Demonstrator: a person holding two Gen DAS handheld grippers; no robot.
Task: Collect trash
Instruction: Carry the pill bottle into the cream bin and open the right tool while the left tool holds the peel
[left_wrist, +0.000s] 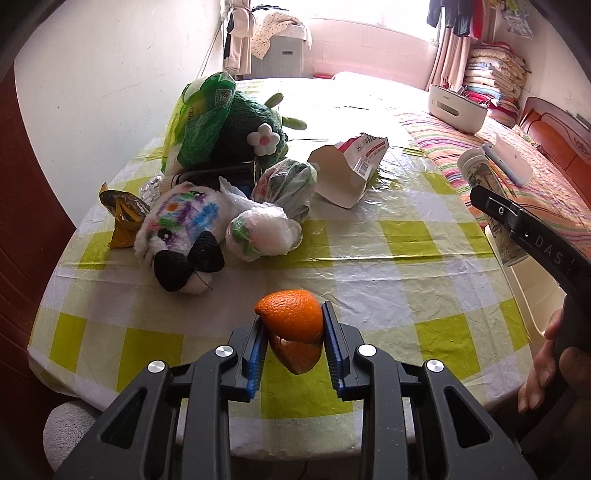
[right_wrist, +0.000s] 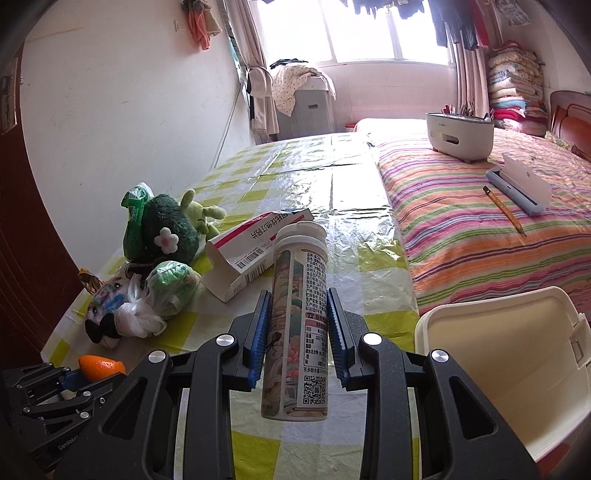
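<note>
Nearest to my right camera is the tube (right_wrist: 299, 314), a printed tablet container with a white cap, and the right gripper (right_wrist: 299, 332) has its jaws clenched on the middle of it. Its long axis runs almost straight away from the camera, a little tilted, with the capped end pointing forward and up and the flat bottom toward me. It hangs above the bench (right_wrist: 332, 206), not touching it.

The cream bin (right_wrist: 495, 354) stands open at the right, just beside the bench edge and near this hand. So for the tube the bin lies to the right of the jaws and lower. I judge that the next move is a swing to the right, and that the tube should go in end first, because across the jaws it is long.

In the left view, the left gripper (left_wrist: 295, 339) is grasping an orange peel (left_wrist: 291, 321), held between the blue pads with the rounded skin side up. It is also lifted over the bench. The bin is far on the other side from this hand, so the right hand is clearly the nearer one to drop first.

Still on the bench are the open carton (right_wrist: 251, 254), the knotted plastic bags (left_wrist: 264, 234), a yellow wrapper (left_wrist: 123, 218) and the plush toys (left_wrist: 184, 240).
</note>
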